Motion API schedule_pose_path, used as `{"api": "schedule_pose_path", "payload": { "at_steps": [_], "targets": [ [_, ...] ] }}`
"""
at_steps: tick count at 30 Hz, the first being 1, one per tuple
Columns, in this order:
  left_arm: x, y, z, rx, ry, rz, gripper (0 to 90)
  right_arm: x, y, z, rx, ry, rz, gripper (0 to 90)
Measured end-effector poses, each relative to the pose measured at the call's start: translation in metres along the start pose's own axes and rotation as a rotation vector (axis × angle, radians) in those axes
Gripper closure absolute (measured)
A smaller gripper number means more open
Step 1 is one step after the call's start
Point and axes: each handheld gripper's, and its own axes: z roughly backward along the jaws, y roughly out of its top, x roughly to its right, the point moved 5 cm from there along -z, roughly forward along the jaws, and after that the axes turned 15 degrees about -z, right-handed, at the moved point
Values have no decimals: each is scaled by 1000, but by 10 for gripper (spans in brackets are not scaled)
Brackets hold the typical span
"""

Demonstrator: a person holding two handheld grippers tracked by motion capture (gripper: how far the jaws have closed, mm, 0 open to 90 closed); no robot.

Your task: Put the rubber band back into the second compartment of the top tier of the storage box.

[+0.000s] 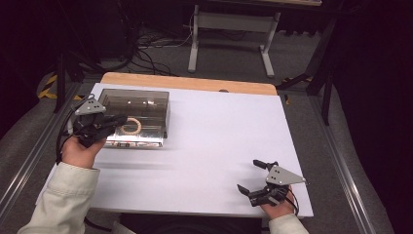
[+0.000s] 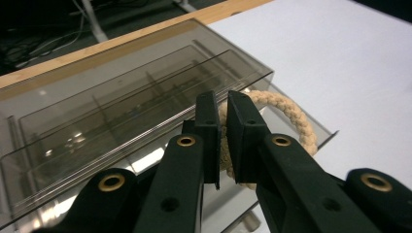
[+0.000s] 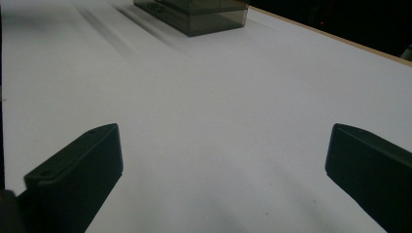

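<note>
The rope ring (image 2: 286, 114) was pinched between the closed jaws of the left gripper (image 2: 222, 104), just over the smoked plastic box (image 2: 121, 116), whose wall stood directly beyond. The right gripper (image 1: 256, 176) was held wide open, well apart, above the bare white table (image 3: 218, 97).

A white tabletop (image 1: 209, 136) with a wooden far edge carries a smoky transparent plastic box (image 1: 146, 100) standing near its far left corner.
</note>
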Motion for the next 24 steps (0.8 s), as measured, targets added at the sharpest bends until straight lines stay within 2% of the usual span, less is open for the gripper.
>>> {"api": "schedule_pose_path", "payload": {
  "at_steps": [2,5,11,14,15,24],
  "targets": [
    [-2,-3,-3,-25,11,3,837,0,0,0,1,1,-3,8],
    [-4,-5,-5,-36,23,6,837,0,0,0,1,2,-3,8],
    [-10,-12,-8,-62,15,29,837,0,0,0,-2,-1,-6,8],
    [-12,-15,-10,-75,2,20,835,0,0,0,-2,0,-6,8],
    [-13,-16,-11,-85,11,33,835,0,0,0,0,1,-2,8],
    [-17,-22,-13,-115,4,38,835,0,0,0,1,3,-3,8]
  ]
}}
